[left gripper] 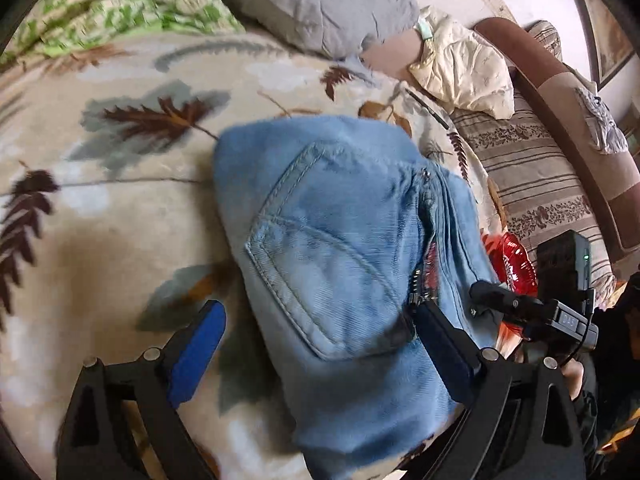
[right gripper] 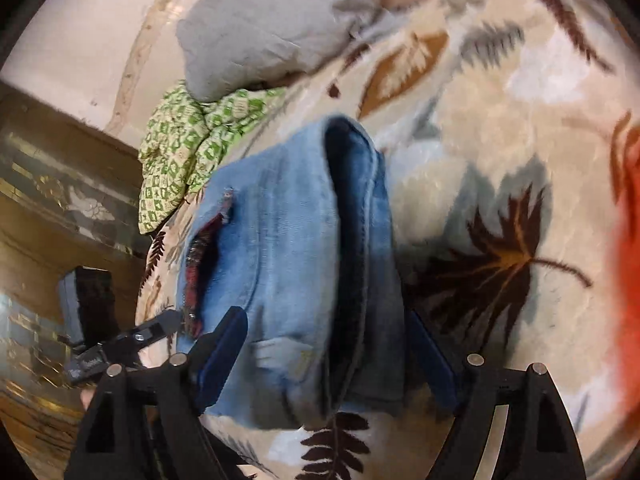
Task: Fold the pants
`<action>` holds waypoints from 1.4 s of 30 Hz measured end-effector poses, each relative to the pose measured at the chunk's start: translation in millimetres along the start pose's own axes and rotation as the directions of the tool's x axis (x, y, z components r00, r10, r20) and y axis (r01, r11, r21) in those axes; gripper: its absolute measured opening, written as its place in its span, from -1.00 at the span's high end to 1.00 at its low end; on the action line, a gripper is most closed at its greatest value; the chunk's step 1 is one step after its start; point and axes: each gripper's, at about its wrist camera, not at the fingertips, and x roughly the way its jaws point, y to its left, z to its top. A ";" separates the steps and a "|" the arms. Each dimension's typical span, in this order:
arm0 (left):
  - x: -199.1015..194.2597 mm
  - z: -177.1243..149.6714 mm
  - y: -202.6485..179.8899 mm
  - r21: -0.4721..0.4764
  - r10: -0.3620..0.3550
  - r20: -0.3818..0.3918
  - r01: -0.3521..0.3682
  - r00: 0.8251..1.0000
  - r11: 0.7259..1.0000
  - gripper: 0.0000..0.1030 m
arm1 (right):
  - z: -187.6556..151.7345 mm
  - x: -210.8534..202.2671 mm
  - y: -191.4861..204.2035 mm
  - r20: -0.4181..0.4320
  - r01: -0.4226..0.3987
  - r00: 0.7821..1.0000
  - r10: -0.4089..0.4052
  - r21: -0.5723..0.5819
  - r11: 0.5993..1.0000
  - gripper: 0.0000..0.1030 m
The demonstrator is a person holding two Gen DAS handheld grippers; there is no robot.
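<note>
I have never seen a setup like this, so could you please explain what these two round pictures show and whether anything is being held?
There is no robot here: a person carries a two-finger gripper in each hand, and each gripper has a wide-angle camera looking along its fingers, hence the round, bent pictures. One picture comes from the left gripper, the other from the right gripper; each shows its own black arms and blue pads at the bottom. On the cream blanket with a brown leaf pattern lies a folded bundle of light blue denim pants. Further back are a grey pillow and a green-patterned cloth. Both grippers stand open around the bundle; nothing is gripped.
</note>
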 end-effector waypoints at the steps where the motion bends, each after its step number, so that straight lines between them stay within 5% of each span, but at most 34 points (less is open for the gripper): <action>1: 5.8 0.8 4.1 -0.029 -0.023 -0.013 0.022 1.000 0.999 -1.00 | 0.7 4.1 -3.5 -0.018 -0.026 0.999 0.026 0.018 1.000 -0.62; 6: 14.5 -0.9 12.8 -0.115 -0.139 -0.083 0.129 0.987 0.985 -0.99 | -0.8 18.5 -7.6 -0.068 -0.087 0.994 0.090 0.047 0.995 -0.64; 9: 9.4 -2.3 2.4 -0.050 -0.158 -0.069 0.154 0.985 0.987 -0.79 | 1.4 16.0 0.1 -0.055 -0.104 0.993 0.105 0.033 0.994 -0.62; 12: 23.6 -6.1 6.6 -0.085 -0.141 -0.098 0.133 0.985 0.988 -0.83 | 3.1 27.7 -7.6 -0.073 -0.041 0.996 0.045 0.062 0.997 -0.58; 14: 29.6 -11.0 12.8 -0.113 -0.182 -0.077 0.172 0.980 0.979 -0.89 | 0.9 32.7 -6.9 -0.053 -0.038 0.998 0.041 0.039 0.998 -0.52; 16: 29.1 -12.5 7.9 -0.079 -0.165 -0.077 0.159 0.983 0.984 -0.89 | -1.3 30.9 -1.8 -0.043 -0.012 0.999 0.013 0.008 1.000 -0.27; 17: 28.5 -11.7 2.8 -0.054 -0.141 -0.090 0.137 0.986 0.989 -0.82 | -1.4 29.8 -0.5 -0.042 -0.005 0.999 0.005 -0.004 1.000 -0.17; 18: 25.5 -10.4 -1.7 -0.036 -0.141 -0.092 0.138 0.986 0.990 -0.23 | -1.5 28.5 2.0 -0.038 -0.005 0.999 0.004 -0.012 1.000 -0.01; 19: 17.4 -9.3 -10.1 0.003 -0.141 -0.071 0.142 0.987 0.990 0.02 | -0.9 24.7 6.1 -0.029 -0.005 1.000 0.005 -0.016 1.000 0.20; 21: 11.6 -7.8 -25.2 0.073 -0.090 -0.055 0.094 0.994 0.993 0.16 | -0.4 16.4 19.5 -0.001 0.002 1.000 -0.002 -0.066 0.998 0.29; 25: 14.8 -5.7 -22.9 0.059 -0.088 -0.076 0.092 0.993 0.994 0.17 | -2.9 18.4 31.3 0.014 0.071 0.997 -0.070 -0.123 0.990 0.32; 30: -4.7 -2.5 -33.2 0.142 -0.089 -0.033 0.093 0.995 0.986 0.26 | -5.2 6.6 37.8 0.051 0.071 0.997 -0.065 -0.117 0.991 0.35; 35: -53.1 18.9 -26.1 0.200 -0.116 0.024 0.108 0.993 0.974 0.25 | 1.5 -17.9 85.1 0.146 0.029 0.989 -0.003 -0.177 0.984 0.36; 42: -50.9 40.2 23.4 0.238 -0.012 0.002 0.012 1.000 0.971 0.21 | -3.3 29.3 132.7 0.220 0.074 0.975 -0.026 -0.212 0.974 0.36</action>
